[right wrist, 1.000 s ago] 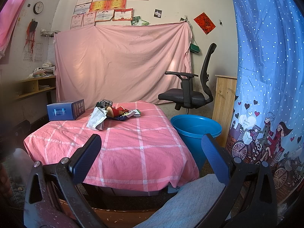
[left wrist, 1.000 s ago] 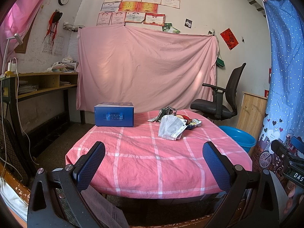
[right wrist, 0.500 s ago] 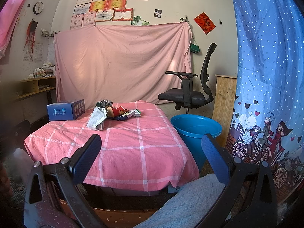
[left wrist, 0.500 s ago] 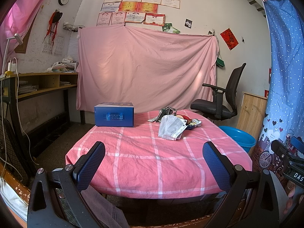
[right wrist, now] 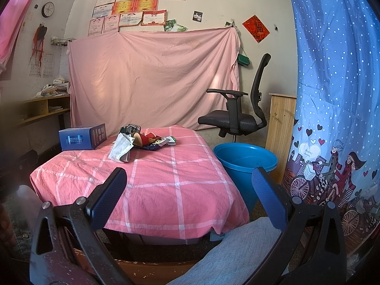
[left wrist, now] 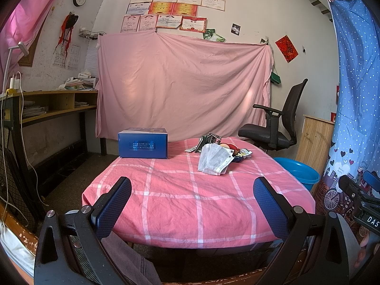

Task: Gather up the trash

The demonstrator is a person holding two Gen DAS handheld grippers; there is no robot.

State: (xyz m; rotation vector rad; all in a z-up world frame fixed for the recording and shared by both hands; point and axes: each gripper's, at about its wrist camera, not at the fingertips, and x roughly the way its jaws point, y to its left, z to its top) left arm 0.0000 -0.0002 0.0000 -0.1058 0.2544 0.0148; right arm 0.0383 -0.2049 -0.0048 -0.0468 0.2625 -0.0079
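A heap of trash (left wrist: 219, 153) lies at the far middle of the table with the pink checked cloth (left wrist: 194, 197): a white crumpled wrapper (left wrist: 213, 159) in front, red, dark and green wrappers behind. The heap also shows in the right wrist view (right wrist: 142, 142). A blue plastic bucket (right wrist: 244, 163) stands on the floor right of the table, also in the left wrist view (left wrist: 298, 172). My left gripper (left wrist: 192, 204) is open and empty, held before the table's near edge. My right gripper (right wrist: 188, 194) is open and empty, near the table's front right corner.
A blue box (left wrist: 143, 143) stands on the table's far left, left of the heap. A black office chair (right wrist: 237, 116) is behind the bucket. A wooden board (right wrist: 280, 133) and a blue curtain (right wrist: 332, 95) are on the right. A desk with shelves (left wrist: 47, 109) is on the left.
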